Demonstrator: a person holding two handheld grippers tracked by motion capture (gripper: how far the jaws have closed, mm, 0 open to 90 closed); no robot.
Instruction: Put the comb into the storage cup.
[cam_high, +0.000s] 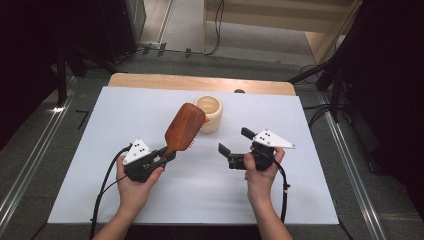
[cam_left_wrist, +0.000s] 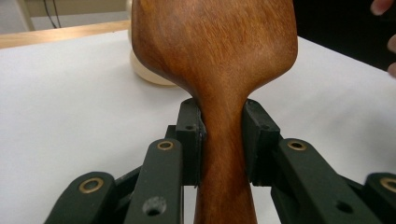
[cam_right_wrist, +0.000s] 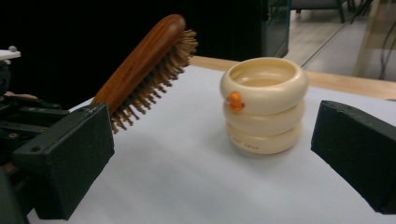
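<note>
1. High view: wide white rectangular table sheet (cam_high: 200, 195) over a light wooden tabletop (cam_high: 200, 81), grey floor and black stands around.
2. Lifted clear of the sheet, tilted up and away from the person: brown oval wooden hairbrush (cam_high: 184, 126), bristles facing right and down, head just beside the cream ribbed round cup (cam_high: 210, 113), which stands upright near the far edge.
3. Seen from the right gripper view: small orange duck figure (cam_right_wrist: 235, 100) on the cup's side; bristles pointing toward the cup, nothing between brush and cup.
4. Left gripper (cam_high: 167, 156) clamped tight on the brush's narrow handle neck, one black jaw on each side, as shown in the left gripper view (cam_left_wrist: 223, 140); left hand (cam_high: 135, 182) wrapped round the gripper body from below.
5. Right gripper (cam_high: 234, 142) spread wide, holding nothing, aimed left toward the cup, well apart from it; right hand (cam_high: 261, 172) gripping from below.
</note>
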